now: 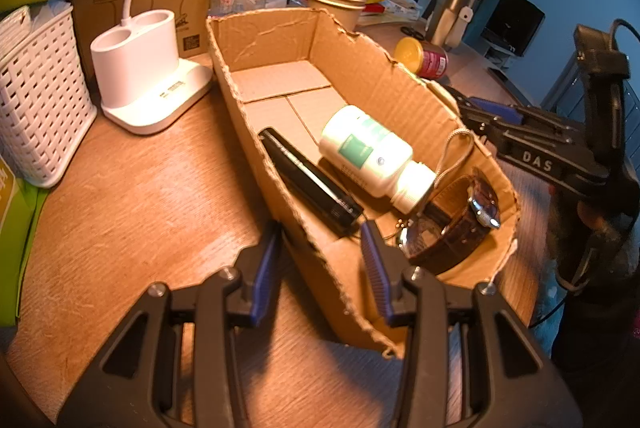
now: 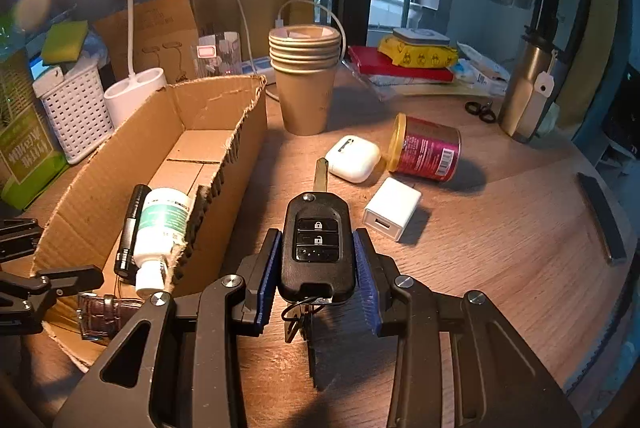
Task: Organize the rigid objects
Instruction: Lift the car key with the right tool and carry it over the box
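Both your grippers differ: the right gripper (image 2: pixel 316 260) clamps the car key (image 2: pixel 317 244) above bare worktop (image 2: pixel 500 248) beside the cardboard box (image 2: pixel 224 164); your left gripper (image 1: pixel 320 268) gapes, straddling the box's near wall.

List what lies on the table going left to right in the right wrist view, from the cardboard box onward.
Cardboard box → car key in the right hand-held gripper → white charger → red can on its side → metal flask.
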A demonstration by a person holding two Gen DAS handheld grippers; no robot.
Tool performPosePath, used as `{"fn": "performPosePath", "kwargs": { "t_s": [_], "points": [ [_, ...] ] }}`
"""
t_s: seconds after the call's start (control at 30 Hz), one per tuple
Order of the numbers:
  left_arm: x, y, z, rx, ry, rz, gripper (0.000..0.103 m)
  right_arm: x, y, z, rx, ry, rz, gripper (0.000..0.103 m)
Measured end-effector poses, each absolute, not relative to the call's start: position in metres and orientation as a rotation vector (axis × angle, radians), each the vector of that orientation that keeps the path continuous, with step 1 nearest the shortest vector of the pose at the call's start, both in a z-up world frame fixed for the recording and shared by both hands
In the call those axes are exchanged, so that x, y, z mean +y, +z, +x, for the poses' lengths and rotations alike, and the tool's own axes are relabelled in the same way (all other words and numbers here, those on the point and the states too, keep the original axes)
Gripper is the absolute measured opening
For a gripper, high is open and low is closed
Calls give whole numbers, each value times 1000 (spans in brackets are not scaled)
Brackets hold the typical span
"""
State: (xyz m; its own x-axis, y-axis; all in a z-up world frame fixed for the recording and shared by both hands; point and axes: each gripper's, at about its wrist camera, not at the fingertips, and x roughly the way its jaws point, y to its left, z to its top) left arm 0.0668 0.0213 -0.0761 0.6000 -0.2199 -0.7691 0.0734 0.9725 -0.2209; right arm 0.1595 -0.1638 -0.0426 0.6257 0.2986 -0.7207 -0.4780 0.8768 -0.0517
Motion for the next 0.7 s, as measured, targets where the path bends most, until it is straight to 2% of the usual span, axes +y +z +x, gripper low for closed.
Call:
{"fn": "performPosePath", "kwargs": {
  "t_s": [0.7],
  "points": [
    [21, -76, 67, 913, -171, -173, 43, -159, -4, 137, 678, 465, -268, 38]
  ]
}}
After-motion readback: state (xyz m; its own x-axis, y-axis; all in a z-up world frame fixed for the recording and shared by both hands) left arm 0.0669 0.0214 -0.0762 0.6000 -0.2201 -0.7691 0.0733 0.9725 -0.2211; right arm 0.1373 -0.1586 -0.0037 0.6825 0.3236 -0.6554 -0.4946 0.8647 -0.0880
